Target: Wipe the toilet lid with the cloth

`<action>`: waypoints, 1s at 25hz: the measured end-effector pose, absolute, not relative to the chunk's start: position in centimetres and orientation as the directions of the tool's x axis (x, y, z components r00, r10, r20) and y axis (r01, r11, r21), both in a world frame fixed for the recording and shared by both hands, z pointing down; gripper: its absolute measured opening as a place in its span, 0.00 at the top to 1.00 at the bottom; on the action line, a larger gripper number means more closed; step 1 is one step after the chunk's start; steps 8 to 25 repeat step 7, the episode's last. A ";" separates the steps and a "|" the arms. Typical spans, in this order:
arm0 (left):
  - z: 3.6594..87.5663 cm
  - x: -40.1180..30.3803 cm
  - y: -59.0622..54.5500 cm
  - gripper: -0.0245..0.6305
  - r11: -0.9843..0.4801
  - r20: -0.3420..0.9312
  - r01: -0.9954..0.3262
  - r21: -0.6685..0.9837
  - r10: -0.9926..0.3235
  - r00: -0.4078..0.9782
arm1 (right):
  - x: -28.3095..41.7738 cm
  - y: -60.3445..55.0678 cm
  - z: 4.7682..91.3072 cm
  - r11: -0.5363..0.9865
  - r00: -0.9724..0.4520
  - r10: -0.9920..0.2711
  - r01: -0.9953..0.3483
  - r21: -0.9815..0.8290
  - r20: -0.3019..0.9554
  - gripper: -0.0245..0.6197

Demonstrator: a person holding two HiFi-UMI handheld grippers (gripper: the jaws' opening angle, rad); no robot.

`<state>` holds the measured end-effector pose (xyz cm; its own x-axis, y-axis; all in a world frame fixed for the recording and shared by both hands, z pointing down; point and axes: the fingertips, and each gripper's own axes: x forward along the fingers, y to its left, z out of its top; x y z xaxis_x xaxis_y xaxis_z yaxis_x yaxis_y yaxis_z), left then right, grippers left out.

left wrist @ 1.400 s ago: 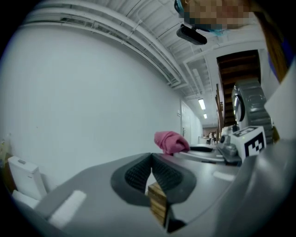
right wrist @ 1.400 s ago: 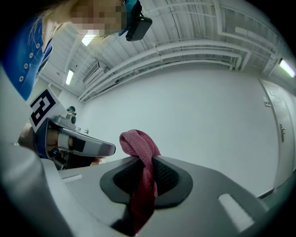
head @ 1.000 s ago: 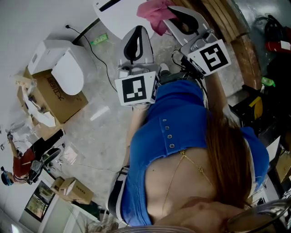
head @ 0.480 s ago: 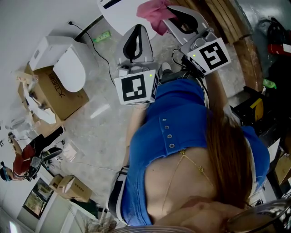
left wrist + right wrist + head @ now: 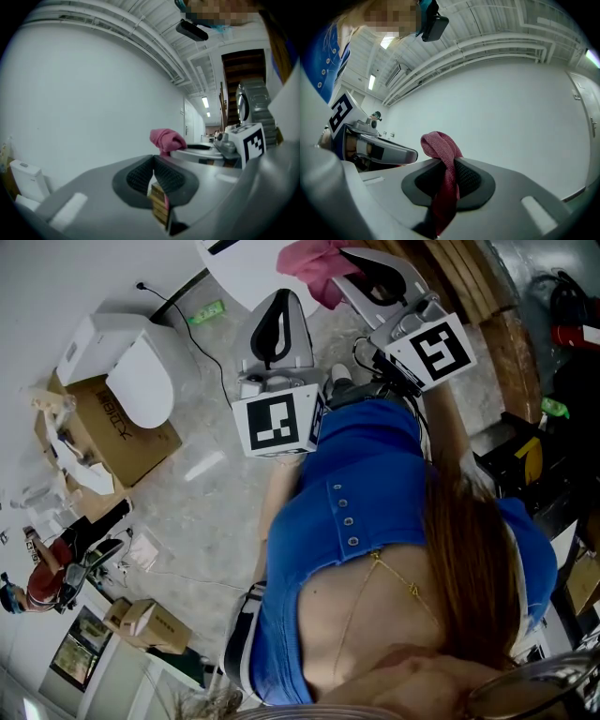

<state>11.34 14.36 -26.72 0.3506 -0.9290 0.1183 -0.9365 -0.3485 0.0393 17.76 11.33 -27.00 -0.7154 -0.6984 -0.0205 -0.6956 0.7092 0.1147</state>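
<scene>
Cloth (image 5: 439,144) sits clamped in the right gripper (image 5: 451,165), well apart from the toilet lid (image 5: 141,395), probably ready for wiping. The left gripper (image 5: 153,164) is closed on nothing, beside it.

The person wears a blue buttoned top (image 5: 356,507) and thin gold chain (image 5: 395,575).

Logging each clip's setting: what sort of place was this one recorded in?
Probably a workshop or storage-type room rather than a fitted bathroom. A toilet stands on a bare, concrete-looking floor beside an open cardboard box, and exposed pipes run along the ceiling.
</scene>
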 end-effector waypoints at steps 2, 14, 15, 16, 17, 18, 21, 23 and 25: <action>-26.6 11.5 14.4 0.96 -0.354 0.119 -0.935 0.038 -0.927 0.356 | 18.0 11.4 -26.9 0.707 -0.714 -0.700 -0.697 0.119 -0.021 0.86; -26.8 12.3 14.4 0.96 -0.379 0.099 -0.925 0.027 -0.920 0.380 | 18.5 11.3 -26.9 0.705 -0.713 -0.701 -0.697 0.126 -0.018 0.86; -26.8 12.3 14.4 0.96 -0.379 0.099 -0.925 0.027 -0.920 0.380 | 18.5 11.3 -26.9 0.705 -0.713 -0.701 -0.697 0.126 -0.018 0.86; -26.8 12.3 14.4 0.96 -0.379 0.099 -0.925 0.027 -0.920 0.380 | 18.5 11.3 -26.9 0.705 -0.713 -0.701 -0.697 0.126 -0.018 0.86; -26.8 12.3 14.4 0.96 -0.379 0.099 -0.925 0.027 -0.920 0.380 | 18.5 11.3 -26.9 0.705 -0.713 -0.701 -0.697 0.126 -0.018 0.86; -26.8 12.3 14.4 0.96 -0.379 0.099 -0.925 0.027 -0.920 0.380 | 18.5 11.3 -26.9 0.705 -0.713 -0.701 -0.697 0.126 -0.018 0.86; -26.8 12.3 14.4 0.96 -0.379 0.099 -0.925 0.027 -0.920 0.380 | 18.5 11.3 -26.9 0.705 -0.713 -0.701 -0.697 0.126 -0.018 0.86; -26.8 12.3 14.4 0.96 -0.379 0.099 -0.925 0.027 -0.920 0.380 | 18.5 11.3 -26.9 0.705 -0.713 -0.701 -0.697 0.126 -0.018 0.86; -26.8 12.3 14.4 0.96 -0.379 0.099 -0.925 0.027 -0.920 0.380 | 18.5 11.3 -26.9 0.705 -0.713 -0.701 -0.697 0.126 -0.018 0.86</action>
